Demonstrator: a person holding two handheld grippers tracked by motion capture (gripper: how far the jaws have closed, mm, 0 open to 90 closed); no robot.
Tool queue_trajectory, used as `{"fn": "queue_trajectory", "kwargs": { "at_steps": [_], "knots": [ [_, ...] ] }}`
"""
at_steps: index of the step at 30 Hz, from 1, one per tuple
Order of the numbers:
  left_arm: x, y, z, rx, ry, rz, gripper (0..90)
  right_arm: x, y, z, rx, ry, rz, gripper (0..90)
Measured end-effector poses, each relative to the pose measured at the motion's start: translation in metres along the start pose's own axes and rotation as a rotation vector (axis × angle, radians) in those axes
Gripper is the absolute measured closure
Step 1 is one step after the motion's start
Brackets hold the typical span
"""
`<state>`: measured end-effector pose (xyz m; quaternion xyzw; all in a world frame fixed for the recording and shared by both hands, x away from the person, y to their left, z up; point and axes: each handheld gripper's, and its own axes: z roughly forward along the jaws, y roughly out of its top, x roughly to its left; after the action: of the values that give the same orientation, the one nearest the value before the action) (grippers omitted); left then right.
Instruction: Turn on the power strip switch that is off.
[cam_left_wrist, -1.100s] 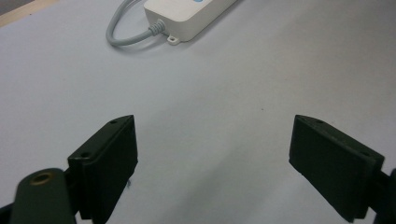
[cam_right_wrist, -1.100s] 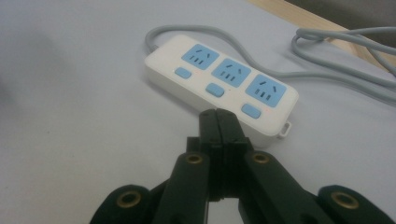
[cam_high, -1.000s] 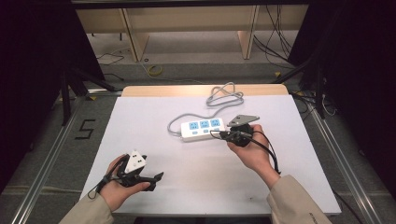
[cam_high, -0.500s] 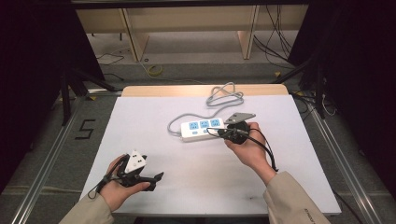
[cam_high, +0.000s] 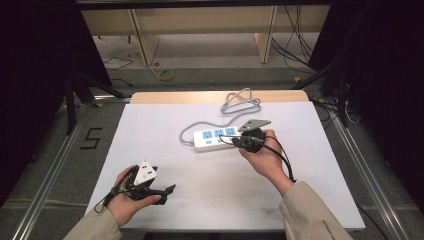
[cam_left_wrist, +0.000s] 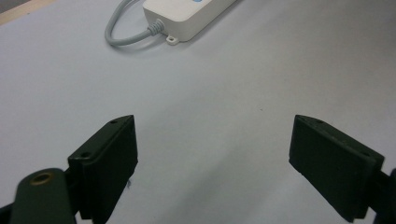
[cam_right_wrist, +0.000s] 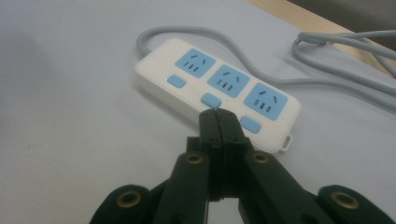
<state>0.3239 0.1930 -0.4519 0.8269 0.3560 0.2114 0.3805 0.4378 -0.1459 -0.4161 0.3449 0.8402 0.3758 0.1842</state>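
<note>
I hold my right hand-held gripper (cam_right_wrist: 218, 116) closed at the power strip's (cam_right_wrist: 219, 93) middle switch (cam_right_wrist: 211, 100) to press it, left hand-held gripper (cam_left_wrist: 215, 163) open, idle near me on the bench (cam_high: 165, 125).

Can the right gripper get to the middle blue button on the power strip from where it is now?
Probably yes. The right gripper, jaws shut, is poised just short of the middle blue button on the power strip, with nothing between them.
</note>
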Motion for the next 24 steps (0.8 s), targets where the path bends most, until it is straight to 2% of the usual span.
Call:
{"fn": "queue_trajectory", "kwargs": {
  "at_steps": [24],
  "knots": [
    [-0.001,0.000,0.000,0.000,-0.001,-0.003,15.0,-0.002,0.010,0.013,0.010,-0.005,0.010,90.0]
  ]
}}
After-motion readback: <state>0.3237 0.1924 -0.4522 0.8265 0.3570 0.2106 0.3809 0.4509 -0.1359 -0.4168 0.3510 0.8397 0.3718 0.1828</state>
